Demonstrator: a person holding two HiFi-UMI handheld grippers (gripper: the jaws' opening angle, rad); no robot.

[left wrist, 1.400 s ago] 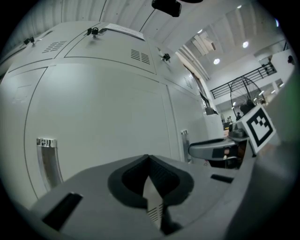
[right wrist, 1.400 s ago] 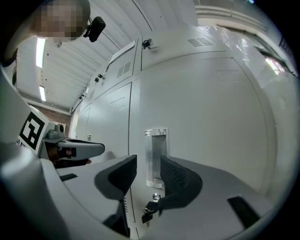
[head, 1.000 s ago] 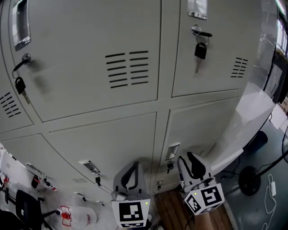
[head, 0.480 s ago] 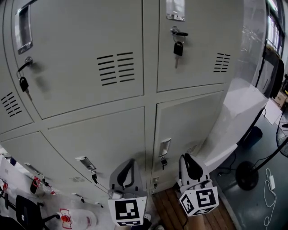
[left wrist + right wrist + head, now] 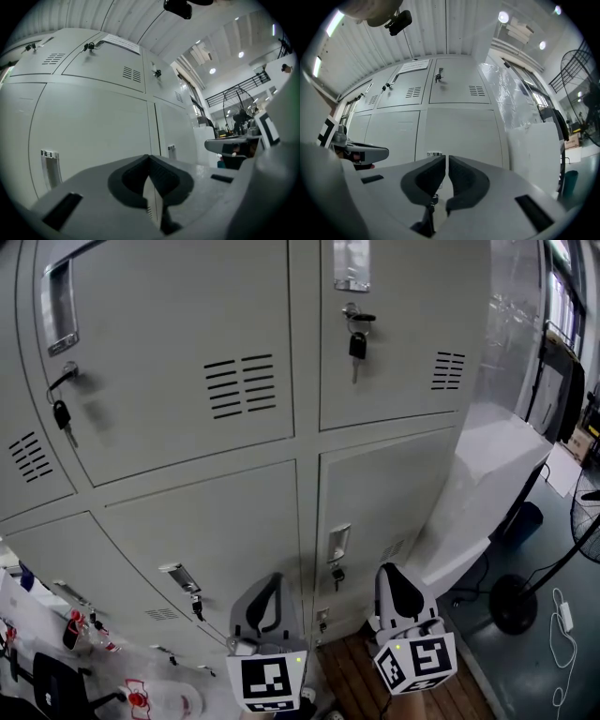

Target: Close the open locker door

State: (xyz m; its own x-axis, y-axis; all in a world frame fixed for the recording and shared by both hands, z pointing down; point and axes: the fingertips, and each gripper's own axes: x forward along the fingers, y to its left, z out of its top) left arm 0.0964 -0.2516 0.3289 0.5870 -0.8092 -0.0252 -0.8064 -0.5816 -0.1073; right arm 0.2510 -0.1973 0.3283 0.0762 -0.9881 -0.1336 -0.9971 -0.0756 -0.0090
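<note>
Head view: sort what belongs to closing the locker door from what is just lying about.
Job:
lower right locker door, which looks shut
its handle
right gripper, jaws just closing, nothing between them

Lying about:
fan
black chair
white bag

Head view holds six locker doors (image 5: 234, 352) in two rows, four recessed handles (image 5: 337, 545), four hanging keys (image 5: 356, 343), three louvred vent groups (image 5: 239, 385), one left gripper (image 5: 272, 585), one right gripper (image 5: 394, 574), two marker cubes (image 5: 272, 681), one pedestal fan (image 5: 514, 607), one black chair (image 5: 52, 676), one white cable (image 5: 561, 648).
</note>
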